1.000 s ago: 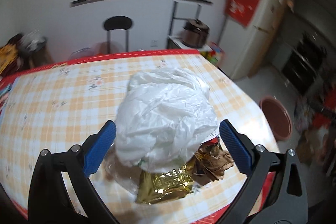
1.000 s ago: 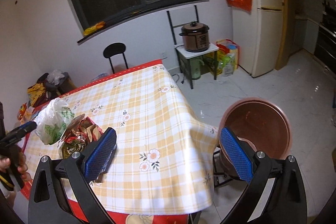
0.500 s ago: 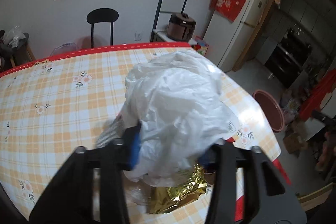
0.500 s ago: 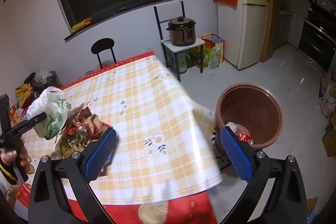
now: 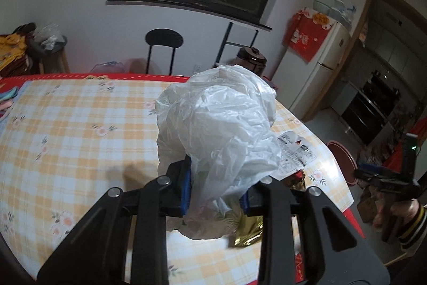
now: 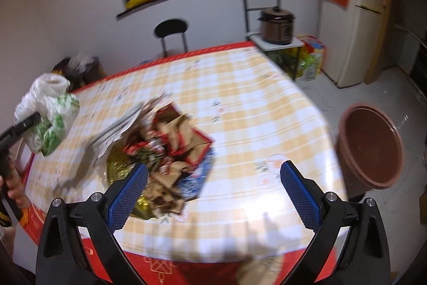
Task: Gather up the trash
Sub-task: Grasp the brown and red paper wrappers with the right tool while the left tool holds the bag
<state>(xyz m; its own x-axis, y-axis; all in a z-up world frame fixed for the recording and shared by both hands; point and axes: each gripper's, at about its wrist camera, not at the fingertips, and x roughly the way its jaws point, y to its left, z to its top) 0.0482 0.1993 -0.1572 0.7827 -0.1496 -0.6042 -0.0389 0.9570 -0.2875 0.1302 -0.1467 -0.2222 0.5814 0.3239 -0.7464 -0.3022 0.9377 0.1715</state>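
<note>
My left gripper [image 5: 216, 191] is shut on a crumpled white plastic bag [image 5: 218, 124] and holds it above the checked tablecloth [image 5: 80, 130]. The same bag [image 6: 48, 111], with green print, shows at the left of the right wrist view. A pile of trash [image 6: 165, 146] lies on the table: gold foil wrappers [image 5: 248, 234], red and brown paper, a blue packet. My right gripper [image 6: 213, 191] is open and empty, just above the near side of that pile. A brown trash bin [image 6: 371, 146] stands on the floor to the right of the table; it also shows in the left wrist view [image 5: 341, 162].
A black chair [image 6: 172, 31] stands behind the table. A rice cooker [image 6: 277, 23] sits on a small stand near the fridge [image 6: 357, 18]. A side table with clutter [image 5: 45, 44] stands at the far left. The red table edge [image 6: 213, 269] is close below my right gripper.
My left gripper closed on the white bag and lifted it off the trash pile. My right gripper swung left from the bin toward the pile on the table.
</note>
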